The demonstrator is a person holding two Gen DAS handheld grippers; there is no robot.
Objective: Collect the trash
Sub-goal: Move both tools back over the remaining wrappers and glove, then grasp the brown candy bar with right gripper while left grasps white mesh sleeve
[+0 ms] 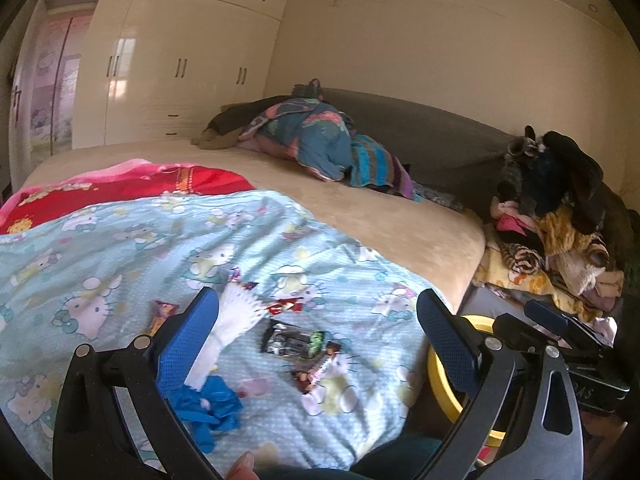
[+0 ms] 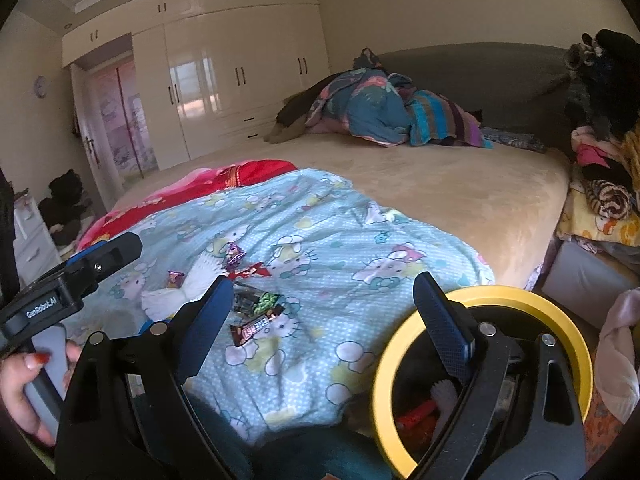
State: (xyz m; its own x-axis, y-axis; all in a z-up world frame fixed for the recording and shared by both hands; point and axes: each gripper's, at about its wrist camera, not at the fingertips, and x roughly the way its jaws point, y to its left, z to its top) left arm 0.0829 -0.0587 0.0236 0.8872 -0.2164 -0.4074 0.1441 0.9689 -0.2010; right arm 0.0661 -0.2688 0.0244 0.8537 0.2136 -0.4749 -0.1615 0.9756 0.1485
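Trash lies scattered on a light blue cartoon-cat sheet (image 1: 120, 248) spread over the near end of a bed (image 1: 360, 216): a brown candy bar wrapper (image 2: 256, 326), a dark wrapper with green print (image 2: 256, 302) just beyond it, a red wrapper (image 2: 250, 271), a small purple foil wrapper (image 2: 234, 256), an orange-red wrapper (image 1: 162, 314), crumpled white paper liners (image 1: 236, 312) and a crumpled blue glove (image 1: 210, 404) near the bed's edge. The left tongs (image 1: 318, 324) hang over this litter with the blue-padded fingers (image 1: 190, 344) standing wide apart and nothing between the pads; the white liners and the glove lie just beside the left pad in that view. The right tongs (image 2: 324, 312) likewise stand wide apart and empty, one finger over the sheet near the candy bar wrapper, the other over a yellow-rimmed bin (image 2: 580, 344) that stands on the floor just beside the bed. Red and white scraps show inside the bin. A hand (image 2: 20, 384) with red-painted nails grips the left tool's handle at the lower left of the right wrist view. Farther up the bed lie a red blanket (image 1: 152, 188) and a heap of blue patterned bedding (image 1: 316, 140); a pile of clothes (image 1: 560, 216) sits to the right, and cream wardrobes (image 1: 180, 68) line the far wall.
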